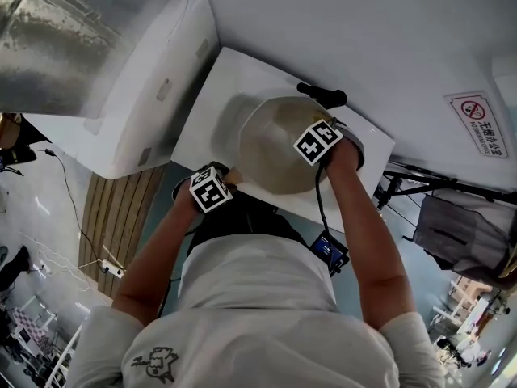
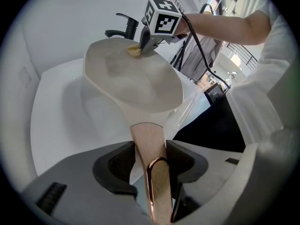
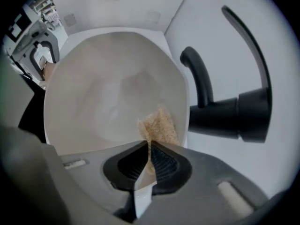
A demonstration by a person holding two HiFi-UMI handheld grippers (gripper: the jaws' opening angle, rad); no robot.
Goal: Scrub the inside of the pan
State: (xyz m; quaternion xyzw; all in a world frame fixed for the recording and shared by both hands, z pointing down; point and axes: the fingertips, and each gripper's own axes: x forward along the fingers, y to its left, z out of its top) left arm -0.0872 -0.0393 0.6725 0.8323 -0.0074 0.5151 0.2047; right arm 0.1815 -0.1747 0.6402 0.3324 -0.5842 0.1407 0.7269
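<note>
The pan (image 1: 275,148) is held tilted over the white sink (image 1: 212,111), its handle (image 2: 149,139) clamped in the left tool (image 2: 150,156) at seven o'clock. The right tool (image 3: 149,158) pinches a tan sponge (image 3: 160,124) against the inner wall at three o'clock, near the black tap (image 3: 220,109). Scrubbing seems under way, with most of the interior probably left. Residue, suds and the sponge's contact face cannot be made out.

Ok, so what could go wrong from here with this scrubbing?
The left gripper holds the pan only by its handle, over the sink; scrubbing pressure might twist it loose. The right gripper pinches the sponge by its edge, beside the faucet; it could slip out.
</note>
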